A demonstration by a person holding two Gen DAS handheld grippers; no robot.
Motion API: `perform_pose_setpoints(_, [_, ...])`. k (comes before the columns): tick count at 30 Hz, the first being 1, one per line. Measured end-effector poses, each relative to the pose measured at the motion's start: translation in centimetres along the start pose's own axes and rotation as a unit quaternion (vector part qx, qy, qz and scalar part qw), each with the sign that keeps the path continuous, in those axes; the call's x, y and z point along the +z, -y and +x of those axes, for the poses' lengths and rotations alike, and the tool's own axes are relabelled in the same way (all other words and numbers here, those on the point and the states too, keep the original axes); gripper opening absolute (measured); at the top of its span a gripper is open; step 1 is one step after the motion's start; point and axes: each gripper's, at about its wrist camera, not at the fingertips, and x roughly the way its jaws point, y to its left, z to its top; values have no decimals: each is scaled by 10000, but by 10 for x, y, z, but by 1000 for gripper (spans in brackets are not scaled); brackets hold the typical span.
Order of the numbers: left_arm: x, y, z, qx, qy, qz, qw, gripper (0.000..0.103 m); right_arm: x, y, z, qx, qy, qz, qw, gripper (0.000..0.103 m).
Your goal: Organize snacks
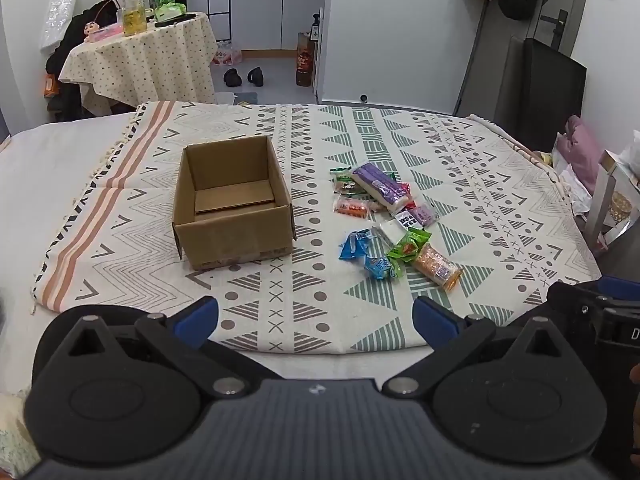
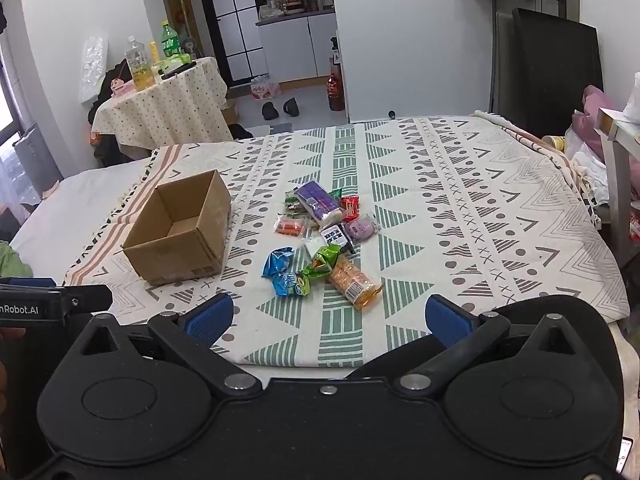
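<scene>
patterned cloth point(image 1: 360, 152) carries overlapping snacks point(image 1: 384, 216) beside the box point(image 1: 232, 208); both wide-open, empty grippers, left gripper point(image 1: 316, 316) and right gripper point(image 2: 328, 316), risk pinching two slippery wrappers at once.

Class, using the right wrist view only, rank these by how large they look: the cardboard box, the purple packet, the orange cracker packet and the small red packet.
1. cardboard box
2. purple packet and orange cracker packet: look alike, and the orange one lies nearer the camera, so unranked
3. small red packet

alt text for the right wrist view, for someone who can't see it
An open, empty right gripper faces a pile of snack packets on a patterned cloth, with an open cardboard box to their left.
</scene>
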Motion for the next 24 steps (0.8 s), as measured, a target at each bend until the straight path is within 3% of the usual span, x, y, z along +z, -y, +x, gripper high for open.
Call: perform_pose_setpoints(24, [0, 1, -6, -95, -6, -10, 10000, 103, 2, 2, -7, -68, 33, 0, 10000, 103])
